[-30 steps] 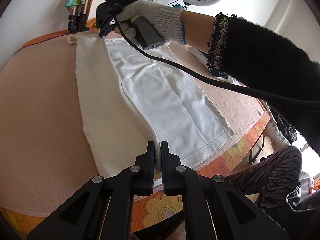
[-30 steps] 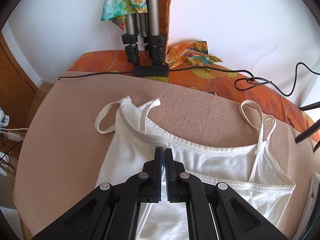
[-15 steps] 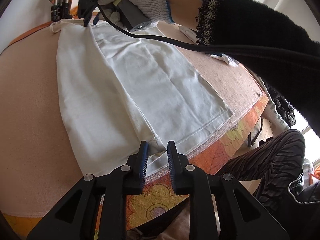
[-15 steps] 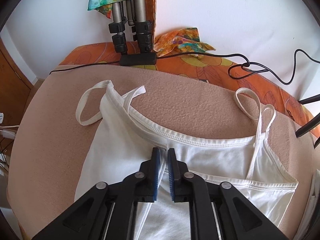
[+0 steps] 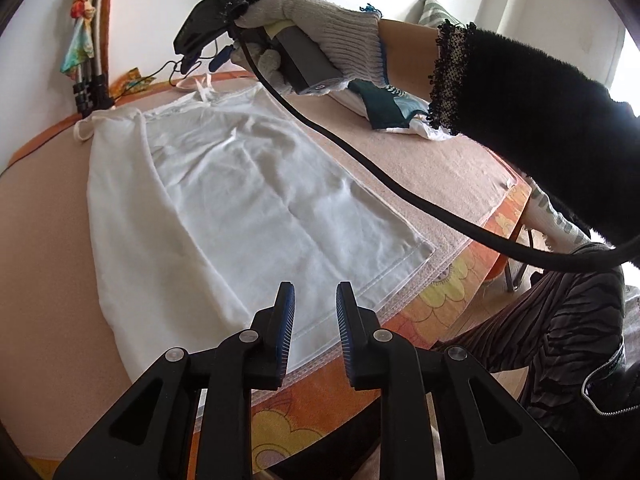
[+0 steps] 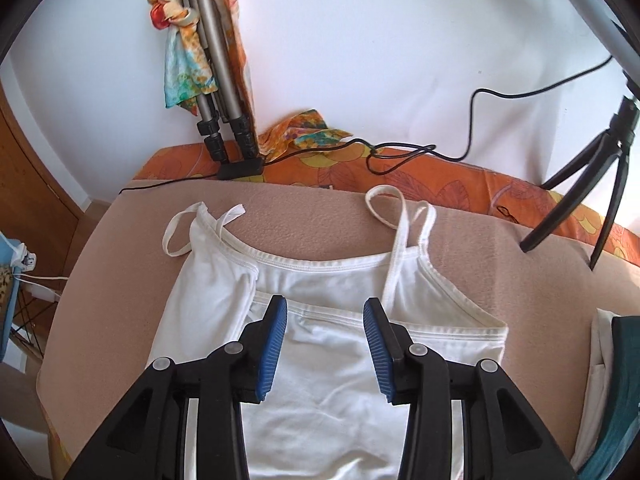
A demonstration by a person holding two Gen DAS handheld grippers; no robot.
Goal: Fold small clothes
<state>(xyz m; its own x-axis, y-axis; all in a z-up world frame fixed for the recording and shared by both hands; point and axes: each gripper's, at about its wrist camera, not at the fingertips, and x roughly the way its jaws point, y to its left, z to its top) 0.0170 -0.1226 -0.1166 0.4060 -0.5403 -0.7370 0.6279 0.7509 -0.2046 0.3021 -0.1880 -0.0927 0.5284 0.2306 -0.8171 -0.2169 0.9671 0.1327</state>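
Note:
A white strappy camisole [image 5: 248, 200] lies flat on the beige blanket [image 5: 40, 240], its left side folded over the middle. My left gripper [image 5: 315, 300] is open and empty, just above the hem near the table's front edge. My right gripper [image 6: 325, 320] is open and empty above the camisole's neckline [image 6: 332, 264]; in the left wrist view it shows held in a gloved hand [image 5: 320, 20] above the far end. The straps [image 6: 396, 224] lie loose on the blanket.
A pile of folded clothes [image 5: 384, 108] sits at the right of the blanket, also showing in the right wrist view [image 6: 616, 384]. A tripod [image 6: 224, 92] with scarves, cables [image 6: 400, 152] and a small stand [image 6: 600, 168] line the far edge by the wall.
Both grippers have opened and let go of the camisole's folded edge, then lifted and drawn back. The folded side now lies flat on the garment.

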